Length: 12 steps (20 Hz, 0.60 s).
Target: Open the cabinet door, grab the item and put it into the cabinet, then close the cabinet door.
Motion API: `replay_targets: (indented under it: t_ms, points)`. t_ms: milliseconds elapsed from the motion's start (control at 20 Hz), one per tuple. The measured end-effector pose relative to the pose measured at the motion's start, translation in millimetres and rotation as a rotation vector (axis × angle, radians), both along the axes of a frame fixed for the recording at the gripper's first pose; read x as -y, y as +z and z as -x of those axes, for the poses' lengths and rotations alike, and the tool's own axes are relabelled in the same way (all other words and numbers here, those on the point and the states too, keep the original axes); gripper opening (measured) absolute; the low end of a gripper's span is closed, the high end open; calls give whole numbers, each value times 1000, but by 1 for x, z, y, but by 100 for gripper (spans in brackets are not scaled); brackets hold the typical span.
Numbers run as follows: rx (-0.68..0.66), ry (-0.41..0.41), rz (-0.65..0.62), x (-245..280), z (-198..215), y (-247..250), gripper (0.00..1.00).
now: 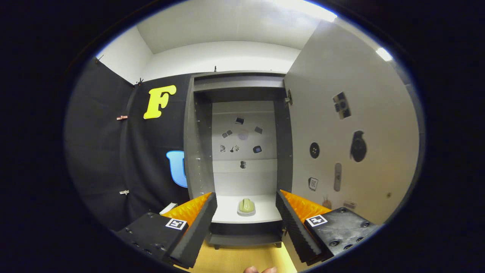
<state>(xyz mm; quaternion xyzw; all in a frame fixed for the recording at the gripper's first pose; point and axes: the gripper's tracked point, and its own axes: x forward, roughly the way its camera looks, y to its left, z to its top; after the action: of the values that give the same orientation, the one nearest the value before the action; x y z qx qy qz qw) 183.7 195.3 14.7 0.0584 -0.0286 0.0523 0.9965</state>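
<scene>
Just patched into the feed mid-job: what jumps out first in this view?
The open cabinet stands straight ahead, its door swung wide to the right with small stickers on its inner face. A small greenish item sits on the white shelf inside, beyond the fingers. The tool is open and holds nothing.

Inside the open cabinet (242, 159), a pale shelf (227, 212) carries a small yellow-green item (246, 206) on a white base, near the shelf's middle, beyond the spread jaws.
</scene>
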Motion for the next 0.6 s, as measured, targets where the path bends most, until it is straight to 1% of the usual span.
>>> replay_targets:
  t_ms: [300, 500, 600]
  points:
    - [10, 0, -2, 29, 64, 13, 98]
    - [-10, -39, 23, 64, 108, 12, 99]
    - [-11, -86, 26, 92, 126, 14, 98]
